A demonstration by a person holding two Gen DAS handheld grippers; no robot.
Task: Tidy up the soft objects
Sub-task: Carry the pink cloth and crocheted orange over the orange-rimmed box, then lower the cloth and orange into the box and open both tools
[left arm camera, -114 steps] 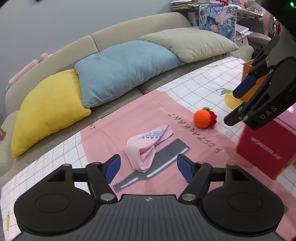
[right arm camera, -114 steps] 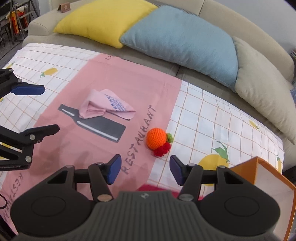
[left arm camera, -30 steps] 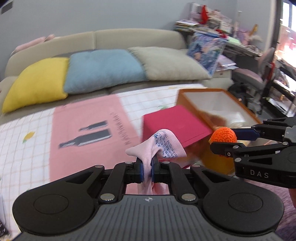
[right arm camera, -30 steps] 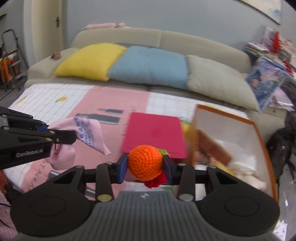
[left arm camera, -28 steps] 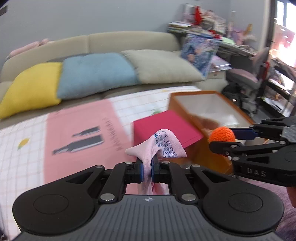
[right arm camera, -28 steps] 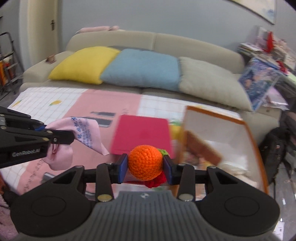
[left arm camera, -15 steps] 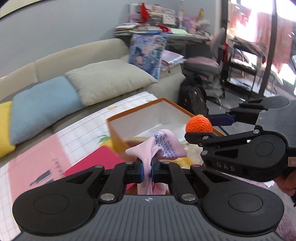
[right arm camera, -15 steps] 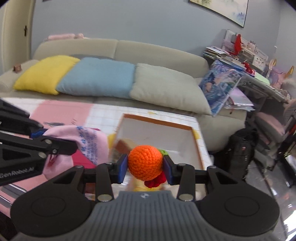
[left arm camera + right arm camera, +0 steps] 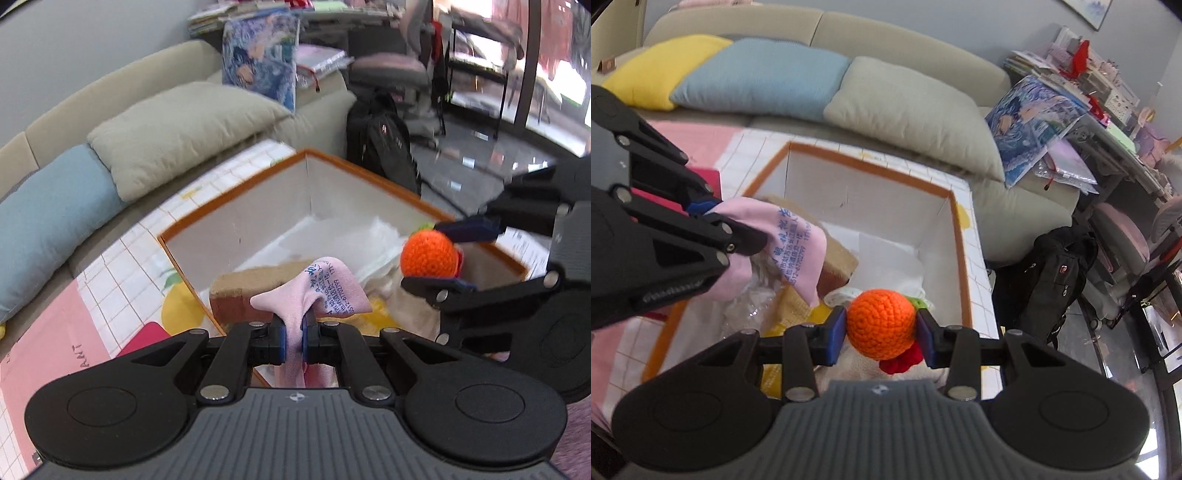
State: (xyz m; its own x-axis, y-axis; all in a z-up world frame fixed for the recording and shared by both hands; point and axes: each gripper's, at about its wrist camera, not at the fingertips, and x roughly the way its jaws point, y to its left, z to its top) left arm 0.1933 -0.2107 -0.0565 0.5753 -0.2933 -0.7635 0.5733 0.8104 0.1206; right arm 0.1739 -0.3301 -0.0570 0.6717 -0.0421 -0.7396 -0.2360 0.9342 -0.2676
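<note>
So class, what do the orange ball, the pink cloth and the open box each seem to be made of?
Orange ball: crocheted yarn, matte; looped stitches show.
Pink cloth: thin soft fabric with blue print; it folds and drapes limply.
Open box: probably cardboard, with flat white inner walls and an orange rim.

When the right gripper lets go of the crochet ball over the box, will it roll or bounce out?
Probably not. The crochet ball is round, so it could roll, but the box has tall walls and holds soft, crumpled stuff that should stop it. Being yarn, it likely lands soft with little bounce. Its red tuft may also damp rolling.
</note>
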